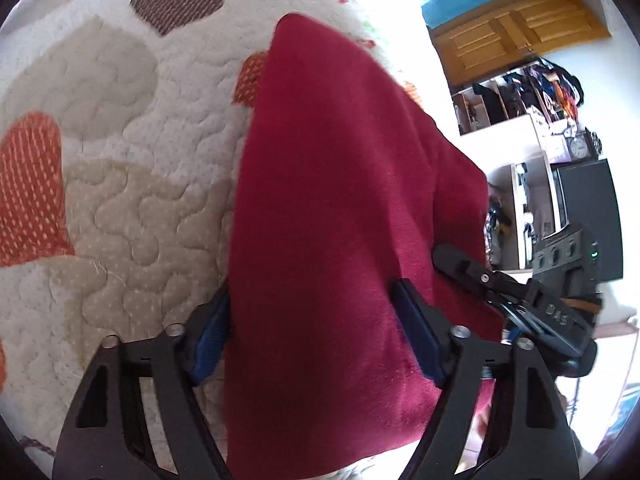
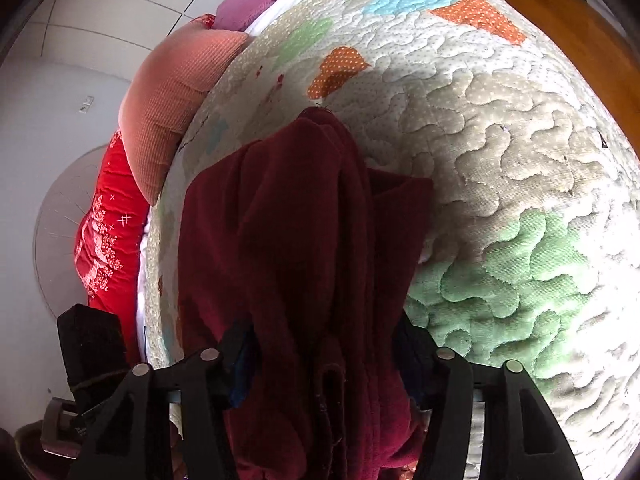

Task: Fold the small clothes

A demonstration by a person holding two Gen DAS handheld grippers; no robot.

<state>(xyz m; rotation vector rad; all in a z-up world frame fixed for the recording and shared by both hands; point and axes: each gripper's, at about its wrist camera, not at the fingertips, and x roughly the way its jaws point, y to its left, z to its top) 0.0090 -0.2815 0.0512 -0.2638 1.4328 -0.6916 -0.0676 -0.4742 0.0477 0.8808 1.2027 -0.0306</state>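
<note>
Quilted bedcover (image 1: pixel 120 184), patched with hearts, is carrying the crimson garment (image 1: pixel 340 200), which is lying with its long axis running straight away from both tools. Left gripper (image 1: pixel 316 332) is straddling the near end, the cloth filling the gap between its blue pads (image 1: pixel 416 336); whether they are pinching cannot be told. Right gripper (image 2: pixel 320 364), just beside it, is holding bunched folds between half-spread jaws, grip likewise unclear. Both hands are sitting equally near.
</note>
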